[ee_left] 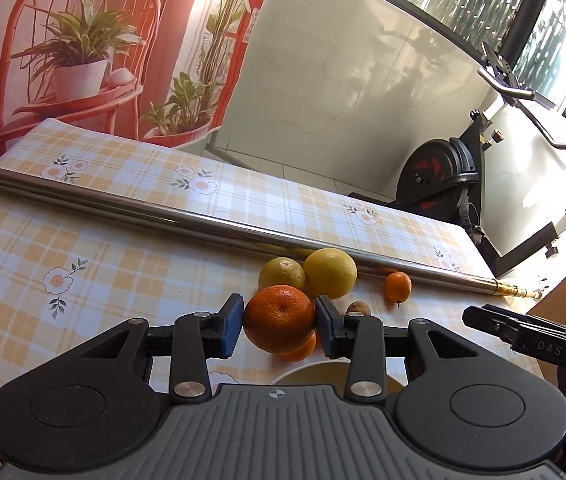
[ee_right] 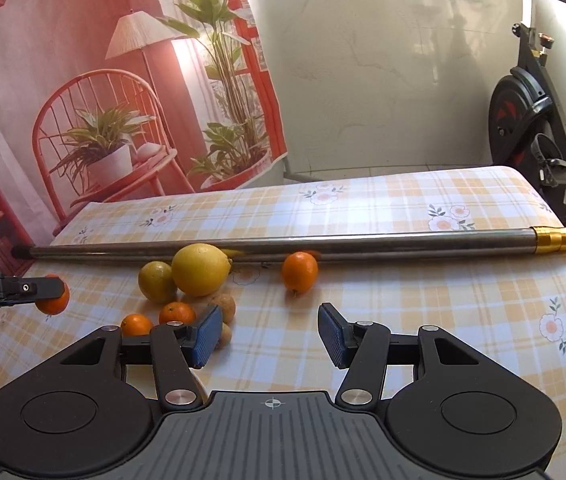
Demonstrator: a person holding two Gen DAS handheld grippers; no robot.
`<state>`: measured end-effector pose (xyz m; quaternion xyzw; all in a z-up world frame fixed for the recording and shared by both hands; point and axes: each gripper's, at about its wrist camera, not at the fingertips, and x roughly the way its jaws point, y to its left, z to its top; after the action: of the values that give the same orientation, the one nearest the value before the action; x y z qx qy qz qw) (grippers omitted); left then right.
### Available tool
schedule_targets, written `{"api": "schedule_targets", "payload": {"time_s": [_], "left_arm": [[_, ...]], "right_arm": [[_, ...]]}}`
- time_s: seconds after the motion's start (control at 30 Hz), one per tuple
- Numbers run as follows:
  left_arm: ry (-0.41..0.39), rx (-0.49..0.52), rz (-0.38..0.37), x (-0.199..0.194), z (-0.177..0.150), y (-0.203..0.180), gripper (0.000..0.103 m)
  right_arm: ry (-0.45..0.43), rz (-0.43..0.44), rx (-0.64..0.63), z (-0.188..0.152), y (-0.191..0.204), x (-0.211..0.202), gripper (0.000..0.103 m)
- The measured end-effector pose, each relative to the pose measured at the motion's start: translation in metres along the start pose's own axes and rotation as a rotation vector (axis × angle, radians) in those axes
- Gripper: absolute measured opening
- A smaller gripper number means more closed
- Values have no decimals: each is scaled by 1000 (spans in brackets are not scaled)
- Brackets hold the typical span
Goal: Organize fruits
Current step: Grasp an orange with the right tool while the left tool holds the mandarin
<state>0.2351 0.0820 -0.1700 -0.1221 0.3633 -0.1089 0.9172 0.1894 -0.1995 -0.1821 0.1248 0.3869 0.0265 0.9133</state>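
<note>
Left gripper point(ee_left: 279, 326): blue pads closed against both sides of an orange mandarin point(ee_left: 279, 318), held clear of the checked tablecloth point(ee_left: 83, 240). Directly below it, a second orange fruit point(ee_left: 301, 350) is largely hidden, and only the rim of a pale bowl point(ee_left: 307, 372) shows above the gripper body.

Right gripper point(ee_right: 269, 334): jaws spread wide, nothing between them. Its left finger covers part of a small brown fruit point(ee_right: 225, 306); two small mandarins point(ee_right: 177, 314) lie just beside that.

Farther back, a large lemon point(ee_right: 201, 268) touches a smaller lemon point(ee_right: 157, 282). A lone mandarin point(ee_right: 300, 272) sits apart, near a steel pole point(ee_right: 323, 245) lying across the table; the pole's brass tip is cut off at the frame edge
</note>
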Motion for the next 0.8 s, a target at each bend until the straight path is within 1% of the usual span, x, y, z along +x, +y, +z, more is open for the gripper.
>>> {"api": "schedule_targets", "payload": {"time_s": [0.07,0.13,0.23,0.3,0.4,0.5,0.6,0.77,0.8], "left_arm": [[-5,0,11,-4,-4,-1,41],[-4,-1,23,-6,-10,-1,41],[-2,1,42,-10,-16,1,41],[0,-3,52,-11,-18,5,41],[0,-8,70,-11,-18,10,41],[5,-14,78,-9,-18,12,41],[7,-11,83,-7,-19,13,41],[20,-9,85,-4,-22,12,41],[23,-9,85,-3,-22,13,41]], "right_arm": [[-28,5,-29,7,0,9,51],[-36,3,-50,12,0,20,51],[-27,-18,-52,19,-4,46,50],[-13,-46,-53,21,-7,65,50],[-12,-83,-76,21,-6,85,50],[3,-104,-64,19,-7,102,50],[33,-115,-77,18,-6,118,48],[62,-127,-63,16,-7,133,38],[68,-128,-62,16,-7,135,37]]}}
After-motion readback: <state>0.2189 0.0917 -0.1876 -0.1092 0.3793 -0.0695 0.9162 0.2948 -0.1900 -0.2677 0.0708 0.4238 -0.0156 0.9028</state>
